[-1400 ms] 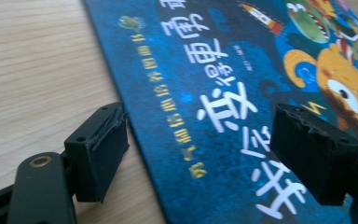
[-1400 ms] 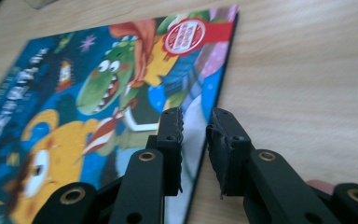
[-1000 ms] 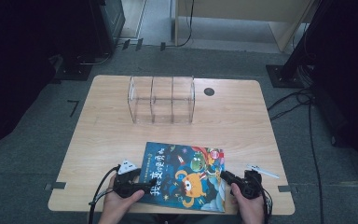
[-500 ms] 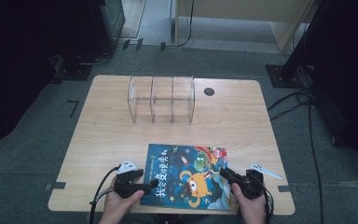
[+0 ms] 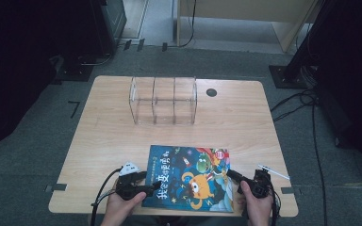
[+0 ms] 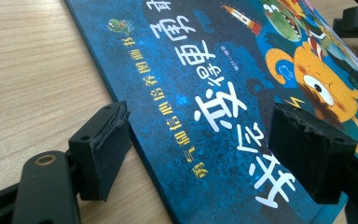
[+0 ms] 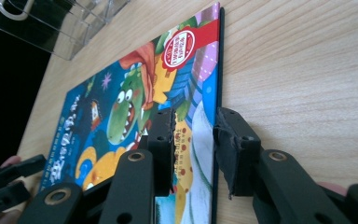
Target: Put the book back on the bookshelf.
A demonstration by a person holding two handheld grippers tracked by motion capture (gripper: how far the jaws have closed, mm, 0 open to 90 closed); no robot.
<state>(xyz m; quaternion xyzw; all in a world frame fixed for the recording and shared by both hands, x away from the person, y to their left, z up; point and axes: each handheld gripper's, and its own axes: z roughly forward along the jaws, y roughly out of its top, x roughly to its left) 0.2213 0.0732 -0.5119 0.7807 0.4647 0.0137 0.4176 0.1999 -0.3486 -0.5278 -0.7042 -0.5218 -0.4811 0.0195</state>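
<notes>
The table (image 5: 122, 132) is a pale wood-grain board with rounded corners and a small dark round hole (image 5: 211, 92) toward its 1 o'clock corner. It stands on grey carpet (image 5: 37, 141); black cables (image 5: 306, 108) trail over the floor at 2 to 3 o'clock, dark equipment stands off at 10 o'clock, and a light wooden cabinet (image 5: 245, 14) sits past the far edge at 12 o'clock.

A clear plastic organiser (image 5: 163, 100) with three compartments stands toward 12 o'clock on the table, well apart from everything else. A thin white pen-like item (image 5: 273, 171) lies at 4 o'clock near the right edge.

The picture book (image 5: 191, 176) lies flat at 6 o'clock, close to the near edge, cover up. Its cover is deep blue with an orange one-eyed monster, a green crocodile-like creature and a small rocket. Large white Chinese characters run along the spine side, with a smaller yellow line of Chinese beside them. A round red-and-white seal with tiny print, too small to read, sits at the far right corner.

The left gripper (image 6: 196, 156) is at 7 o'clock, jaws wide apart astride the book's spine edge: one pad over the cover, the other on the table side. The right gripper (image 7: 193, 149) is at 5 o'clock, jaws apart with a narrower gap, straddling the book's right edge without pinching it.
</notes>
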